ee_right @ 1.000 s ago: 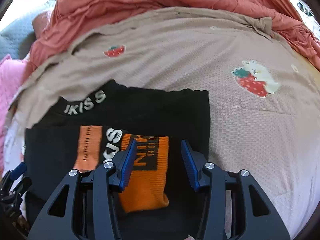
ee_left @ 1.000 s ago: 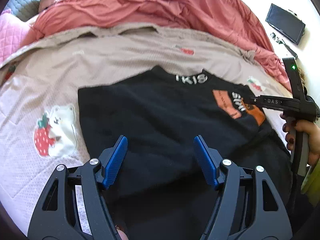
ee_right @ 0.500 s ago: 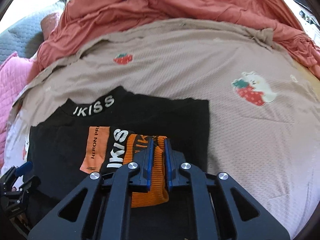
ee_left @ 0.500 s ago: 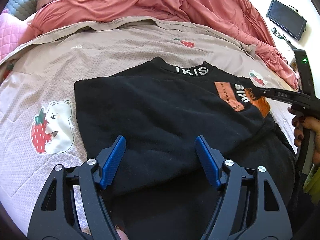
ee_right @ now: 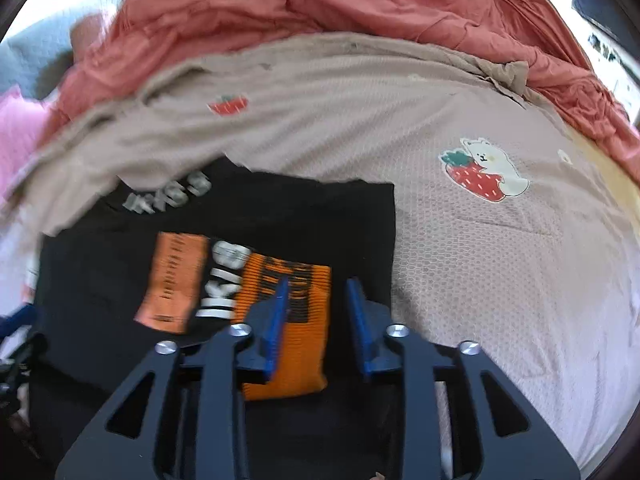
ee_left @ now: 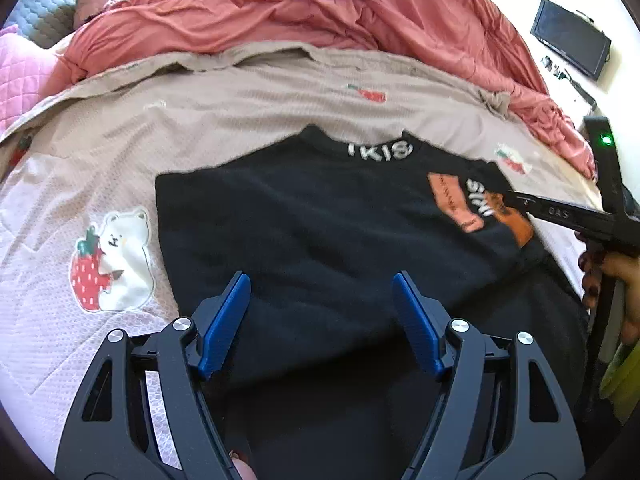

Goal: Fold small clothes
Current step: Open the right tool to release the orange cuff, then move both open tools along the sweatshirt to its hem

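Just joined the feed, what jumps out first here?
A black top lies spread on the beige sheet, white letters at its collar and an orange cuff folded across it. The right gripper, jaws just reopened, hovers over that cuff. A red duvet is heaped behind.

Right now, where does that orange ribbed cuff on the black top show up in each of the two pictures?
Left wrist view: orange cuff at far right, under the tip of the right hand-held gripper.
Right wrist view: orange cuff low and centre, lying between the open blue fingers.
Shared landmark: the white lettering on the collar of the black top.
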Demonstrator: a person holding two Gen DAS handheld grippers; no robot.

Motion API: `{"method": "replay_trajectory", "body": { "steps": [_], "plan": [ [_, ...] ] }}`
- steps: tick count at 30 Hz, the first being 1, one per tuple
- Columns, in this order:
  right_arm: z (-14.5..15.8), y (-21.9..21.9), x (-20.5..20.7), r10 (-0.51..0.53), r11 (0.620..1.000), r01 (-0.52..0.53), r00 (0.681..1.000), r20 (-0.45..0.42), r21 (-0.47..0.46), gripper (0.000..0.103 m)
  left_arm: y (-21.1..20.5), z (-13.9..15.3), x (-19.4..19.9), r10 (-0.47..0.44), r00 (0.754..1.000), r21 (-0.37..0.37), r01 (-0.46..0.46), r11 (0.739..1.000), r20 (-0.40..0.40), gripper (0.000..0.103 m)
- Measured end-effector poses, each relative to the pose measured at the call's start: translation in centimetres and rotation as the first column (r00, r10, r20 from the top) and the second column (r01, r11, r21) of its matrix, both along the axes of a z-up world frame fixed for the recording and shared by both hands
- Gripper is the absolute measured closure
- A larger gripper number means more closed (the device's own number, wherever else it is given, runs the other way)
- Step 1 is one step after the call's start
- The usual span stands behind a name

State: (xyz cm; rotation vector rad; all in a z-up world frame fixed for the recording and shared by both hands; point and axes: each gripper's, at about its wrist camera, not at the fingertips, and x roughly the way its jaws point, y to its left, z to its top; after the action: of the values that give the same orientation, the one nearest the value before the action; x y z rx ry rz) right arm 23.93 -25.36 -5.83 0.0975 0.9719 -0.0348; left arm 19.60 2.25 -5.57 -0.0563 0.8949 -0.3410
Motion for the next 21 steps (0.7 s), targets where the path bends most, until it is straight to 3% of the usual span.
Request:
{"method": "replay_trajectory", "body": {
  "steps": [6, 11, 14, 15, 17, 21],
  "plan": [
    [1.8, 3.6, -1.9, 0.140, 0.990, -0.140, 0.989, 0.056, -0.005, 0.059, -1.3, 0.8, -0.9, -0.026, 0.999, 0.069, 0.024, 0.997, 0.037, 0.034],
    [0.7, 6.6, -2.2, 0.217, 0.976, -0.217, 0.976, 0.012, -0.017, 0.057, -1.8, -0.5, -0.9, -0.039, 0.998, 0.127, 0.046, 0.991, -0.052, 0.029],
    [-1.7, 7.2, -1.9, 0.181, 0.975, -0.193, 0.977, -0.112, -0.109, 0.057, -2.0, -1.2, -0.9, -0.046, 0.996, 0.156, 0.058, 0.986, -0.077, 0.029],
    [-2.3, 6.7, -1.6, 0.164, 0.979, -0.177, 0.978, -0.132, -0.097, 0.057, -2.0, -1.4, -0.8, -0.049, 0.996, 0.158, 0.061, 0.986, -0.081, 0.028],
    [-2.3, 5.9, -1.6, 0.142, 0.988, -0.148, 0.983, -0.114, -0.043, 0.057, -1.9, -1.7, -0.8, -0.051, 0.995, 0.160, 0.064, 0.985, -0.087, 0.028],
    [-2.1, 6.0, -1.7, 0.149, 0.986, -0.156, 0.982, -0.117, -0.059, 0.055, -1.8, -1.6, -0.7, -0.049, 0.995, 0.156, 0.062, 0.986, -0.083, 0.028]
  ]
}}
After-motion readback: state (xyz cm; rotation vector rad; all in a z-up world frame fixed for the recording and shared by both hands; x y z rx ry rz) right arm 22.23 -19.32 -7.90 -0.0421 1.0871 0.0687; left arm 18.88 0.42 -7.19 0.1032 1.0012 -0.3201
